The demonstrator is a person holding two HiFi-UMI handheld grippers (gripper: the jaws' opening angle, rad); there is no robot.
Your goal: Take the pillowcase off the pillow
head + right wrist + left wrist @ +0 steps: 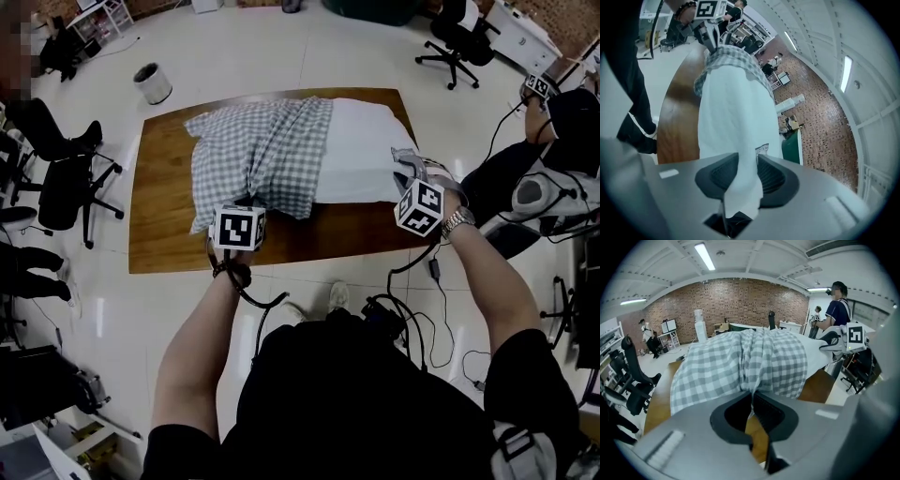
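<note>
A white pillow (361, 141) lies on a wooden table (159, 216). A grey-and-white checked pillowcase (258, 155) covers its left half, bunched and wrinkled. My left gripper (251, 199) is at the pillowcase's near edge. In the left gripper view its jaws (751, 392) are shut on a fold of the checked cloth (740, 362). My right gripper (396, 155) is at the pillow's bare right end. In the right gripper view the pillow's white corner (731, 117) sits between the parted jaws (746, 159), which do not clamp it. The pillowcase (726, 58) shows at the far end there.
Black office chairs (66, 169) stand left of the table, and another (455, 37) stands at the back right. A round bin (152, 82) sits beyond the table's far left corner. Cables (412, 309) trail on the floor by my feet. A person (562, 112) is at the right.
</note>
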